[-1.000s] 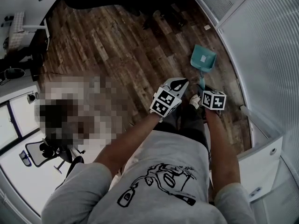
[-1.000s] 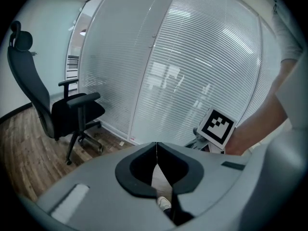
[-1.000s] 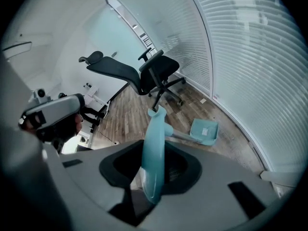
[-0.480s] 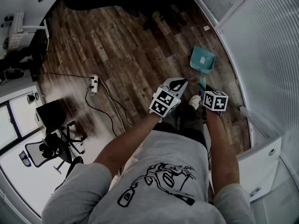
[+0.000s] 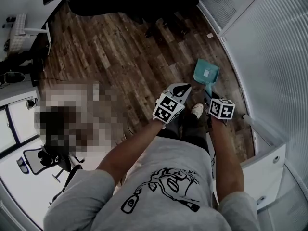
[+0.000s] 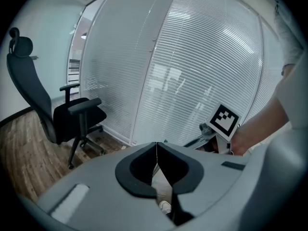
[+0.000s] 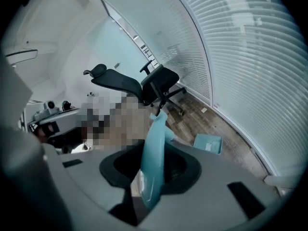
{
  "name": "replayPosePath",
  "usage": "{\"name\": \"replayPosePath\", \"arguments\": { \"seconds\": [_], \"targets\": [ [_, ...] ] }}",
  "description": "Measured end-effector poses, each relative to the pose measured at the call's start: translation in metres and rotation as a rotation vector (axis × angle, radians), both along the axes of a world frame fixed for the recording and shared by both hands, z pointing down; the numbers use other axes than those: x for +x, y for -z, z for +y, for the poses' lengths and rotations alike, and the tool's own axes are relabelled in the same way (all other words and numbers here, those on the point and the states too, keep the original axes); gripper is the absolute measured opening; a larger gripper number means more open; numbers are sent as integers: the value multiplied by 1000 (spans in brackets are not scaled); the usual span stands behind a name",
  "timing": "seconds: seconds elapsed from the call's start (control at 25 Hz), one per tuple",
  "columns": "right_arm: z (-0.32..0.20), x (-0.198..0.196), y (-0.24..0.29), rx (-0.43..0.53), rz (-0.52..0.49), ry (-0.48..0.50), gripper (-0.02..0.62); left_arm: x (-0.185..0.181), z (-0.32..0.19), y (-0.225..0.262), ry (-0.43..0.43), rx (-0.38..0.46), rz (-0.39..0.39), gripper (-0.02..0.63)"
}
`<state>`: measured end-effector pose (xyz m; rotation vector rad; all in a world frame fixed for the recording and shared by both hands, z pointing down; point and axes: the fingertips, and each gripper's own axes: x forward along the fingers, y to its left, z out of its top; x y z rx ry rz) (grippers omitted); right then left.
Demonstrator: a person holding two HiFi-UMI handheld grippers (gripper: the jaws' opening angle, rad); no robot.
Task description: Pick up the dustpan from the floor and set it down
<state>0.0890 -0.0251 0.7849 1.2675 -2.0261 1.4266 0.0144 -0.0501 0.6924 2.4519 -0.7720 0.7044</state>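
clamping the right gripper (image 7: 153, 158) on the teal handle of the dustpan (image 5: 207, 72), whose pan hangs low over the floor (image 5: 120, 57) by the glass wall (image 5: 269, 57), the pick-up looks under way; next comes lowering it flat and letting go, while the left gripper (image 6: 157, 153) waits closed on nothing.

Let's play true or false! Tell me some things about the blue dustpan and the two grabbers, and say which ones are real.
1. The dustpan is teal. True.
2. The right gripper is clamped on the dustpan's handle. True.
3. The left gripper holds the dustpan too. False: its jaws are together with nothing between them.
4. The floor is grey carpet. False: it is dark wood planks.
5. A black office chair stands near the white blinds. True.
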Motion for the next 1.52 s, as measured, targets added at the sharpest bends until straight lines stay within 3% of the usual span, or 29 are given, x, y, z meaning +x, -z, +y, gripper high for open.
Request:
{"name": "replayPosePath", "arguments": {
  "seconds": [0.6,1.52],
  "targets": [
    [-3,16,52,74,11,18,84,5,-13,39,21,49,30,2],
    [-15,22,208,220,-55,20,83,-1,-32,150,107,170,161,2]
  ]
}}
